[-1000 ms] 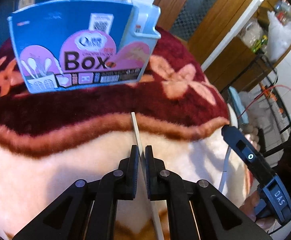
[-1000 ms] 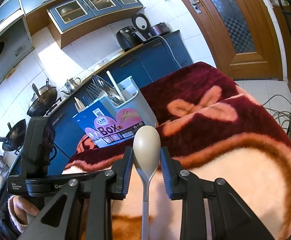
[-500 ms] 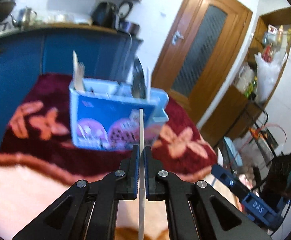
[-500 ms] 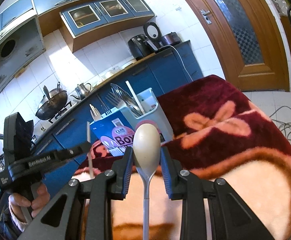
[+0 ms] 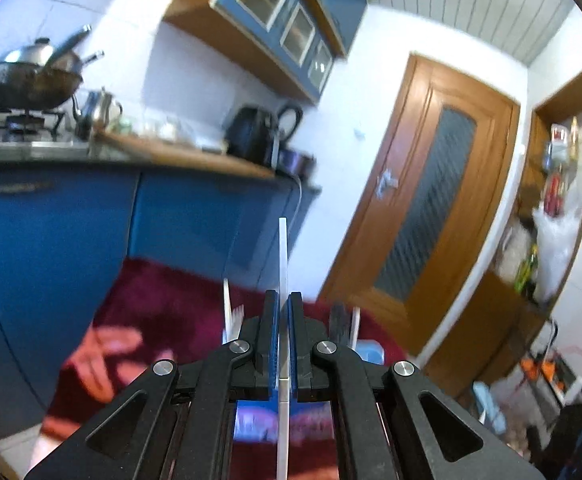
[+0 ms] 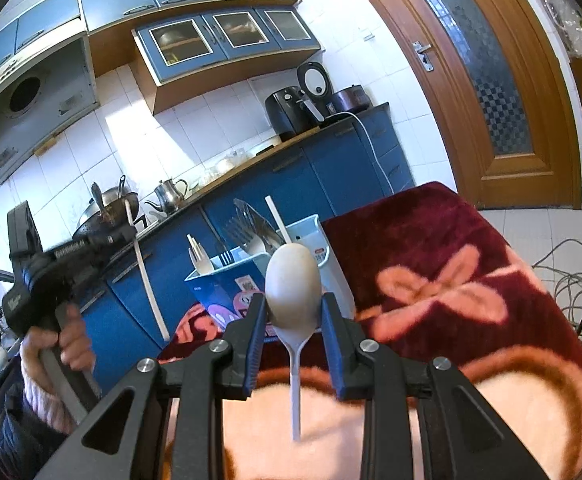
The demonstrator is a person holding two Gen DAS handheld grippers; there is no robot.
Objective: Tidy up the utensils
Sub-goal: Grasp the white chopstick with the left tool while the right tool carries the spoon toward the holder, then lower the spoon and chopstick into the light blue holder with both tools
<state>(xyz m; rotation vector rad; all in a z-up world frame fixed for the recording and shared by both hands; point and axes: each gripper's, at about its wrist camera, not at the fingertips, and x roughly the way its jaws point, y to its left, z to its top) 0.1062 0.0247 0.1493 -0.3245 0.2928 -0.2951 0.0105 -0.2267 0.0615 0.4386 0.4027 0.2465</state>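
My left gripper (image 5: 283,300) is shut on a thin pale chopstick (image 5: 283,256) that points up past its tips. It is held high in the air, left of and above the box. The blue utensil box (image 6: 227,292) stands on the blanket with forks (image 6: 247,236) and a white stick upright in it. In the left wrist view only the rim of the box (image 5: 367,350) shows below the fingers. My right gripper (image 6: 293,304) is shut on a beige spoon (image 6: 293,284), bowl up and handle hanging down, just in front of the box. The right wrist view also shows the left gripper (image 6: 129,234) and its chopstick (image 6: 149,292).
A dark red and cream flowered blanket (image 6: 443,280) covers the table. Behind it runs a blue kitchen counter (image 6: 331,160) with a wok (image 5: 27,84), a kettle and an air fryer (image 6: 291,108). A wooden door (image 6: 491,80) is at the right, with cables (image 6: 567,276) on the floor.
The left gripper rose and tipped upward with the chopstick, so the box sank to the bottom of its view. The right gripper lifted a little with the spoon.
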